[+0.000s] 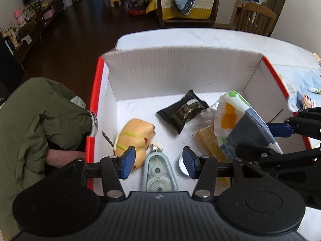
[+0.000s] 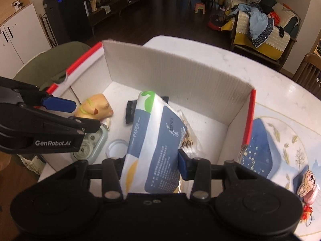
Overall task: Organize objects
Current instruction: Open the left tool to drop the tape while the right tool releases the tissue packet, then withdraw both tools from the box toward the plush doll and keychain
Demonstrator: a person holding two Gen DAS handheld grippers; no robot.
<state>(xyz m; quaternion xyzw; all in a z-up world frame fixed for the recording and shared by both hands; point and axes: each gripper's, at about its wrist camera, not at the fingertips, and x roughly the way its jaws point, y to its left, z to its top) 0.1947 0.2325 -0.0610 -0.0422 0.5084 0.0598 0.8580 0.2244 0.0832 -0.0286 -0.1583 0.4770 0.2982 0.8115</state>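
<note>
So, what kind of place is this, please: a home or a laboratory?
Most likely a home, an open living and dining room. A sofa piled with clothes, a wooden dining chair and plush toys on a low cabinet stand behind the white table.

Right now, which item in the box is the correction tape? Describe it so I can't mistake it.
Look in the white box with red edges, at the near left of its floor. The correction tape dispenser lies beside the tan toy figure, below the open left tool. Only it has a pale blue-grey see-through shell showing gear wheels.
</note>
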